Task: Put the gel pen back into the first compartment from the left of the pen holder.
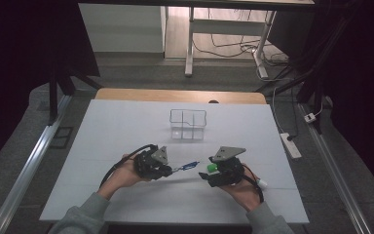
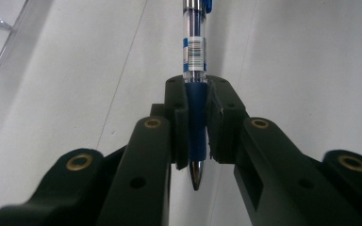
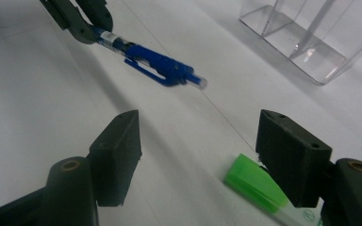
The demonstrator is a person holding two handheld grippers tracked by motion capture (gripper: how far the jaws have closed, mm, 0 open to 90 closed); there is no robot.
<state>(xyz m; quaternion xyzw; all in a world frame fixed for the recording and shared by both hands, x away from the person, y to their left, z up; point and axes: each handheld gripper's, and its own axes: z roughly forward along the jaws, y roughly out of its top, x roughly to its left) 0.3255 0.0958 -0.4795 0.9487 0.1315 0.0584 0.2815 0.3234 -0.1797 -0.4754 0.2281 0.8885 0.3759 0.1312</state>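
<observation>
White table sheet (image 1: 126, 131), dim room behind, bare desk frames and cables on the floor beyond the far edge.

Item: blue retractable pen (image 1: 187, 166), lifted near the middle of the sheet, toward the near edge. Left gripper (image 1: 171, 170) pinches it at the rubber grip, jaws pressed on the barrel. Right gripper (image 1: 205, 174): jaws spread, holding nothing, just beside the pen's clip end.

Item: clear divided organiser (image 1: 188, 124), standing toward the far edge, well apart from both grippers.

Item: green-tipped object (image 3: 254, 182), type unclear, lying against the right gripper's jaw.

Risks, as judged: the grip sits near the tip, so the long free end could pivot or sag; a right-hand closure might catch the green piece instead.

View differences: left gripper view shows the metal tip (image 2: 196, 173) and barcode label; right gripper view shows the clip and plunger; high view alone gives the organiser's place.
</observation>
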